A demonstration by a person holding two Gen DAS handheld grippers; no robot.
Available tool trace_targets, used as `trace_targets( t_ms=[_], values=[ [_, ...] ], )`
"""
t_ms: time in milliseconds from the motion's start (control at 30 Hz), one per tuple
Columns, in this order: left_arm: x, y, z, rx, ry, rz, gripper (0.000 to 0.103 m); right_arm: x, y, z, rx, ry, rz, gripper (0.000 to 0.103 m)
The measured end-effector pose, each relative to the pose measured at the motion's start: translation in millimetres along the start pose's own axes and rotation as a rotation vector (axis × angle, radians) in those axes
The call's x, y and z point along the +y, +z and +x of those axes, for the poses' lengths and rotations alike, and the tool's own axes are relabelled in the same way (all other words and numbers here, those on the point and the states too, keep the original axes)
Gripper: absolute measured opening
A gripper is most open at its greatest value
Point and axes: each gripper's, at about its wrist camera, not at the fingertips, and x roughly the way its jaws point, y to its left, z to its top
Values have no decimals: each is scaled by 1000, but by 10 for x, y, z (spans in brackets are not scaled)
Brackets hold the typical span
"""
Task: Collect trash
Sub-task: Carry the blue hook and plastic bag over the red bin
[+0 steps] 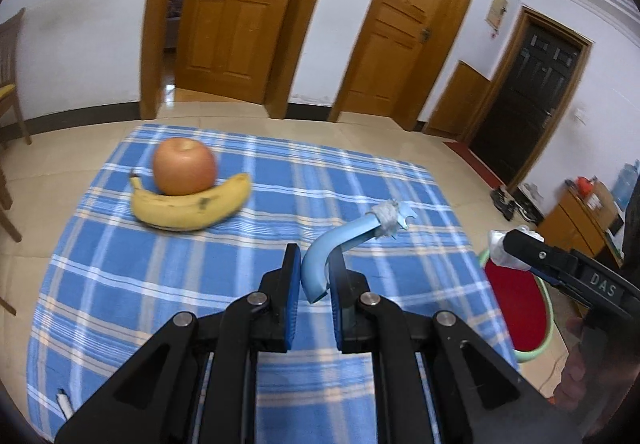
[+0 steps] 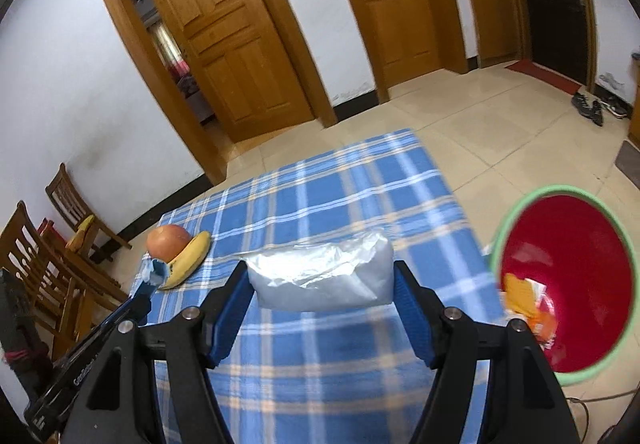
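Between right claw point(image 2: 320, 296) fingers, clear plastic bag point(image 2: 322, 280), bin point(image 2: 496, 240) rightward

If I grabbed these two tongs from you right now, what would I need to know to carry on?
Left tongs: shut on a bent blue tube with grey wrapping at its tip, lifted over the blue checked cloth.
Right tongs: shut on a white plastic packet, held above the cloth, just left of the red bin.
Bin: on the floor beside the table, with some orange wrappers already inside.
Apple and banana: whole, at the cloth's far left.
Left to do: drop both held items into the bin. The fruit looks like food rather than trash; probably leave it.
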Motion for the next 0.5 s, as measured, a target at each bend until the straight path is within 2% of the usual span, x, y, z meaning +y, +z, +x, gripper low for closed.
trace_targets(
  t_ms=[300,500],
  values=[
    [-503,-88,-19,23,-64,58,13,-574,-83,-545,-66,-72,50,72],
    [-774,-127,46,70,-119,95,13,-1015,-196,-658,-89,-133,123,72]
  ],
)
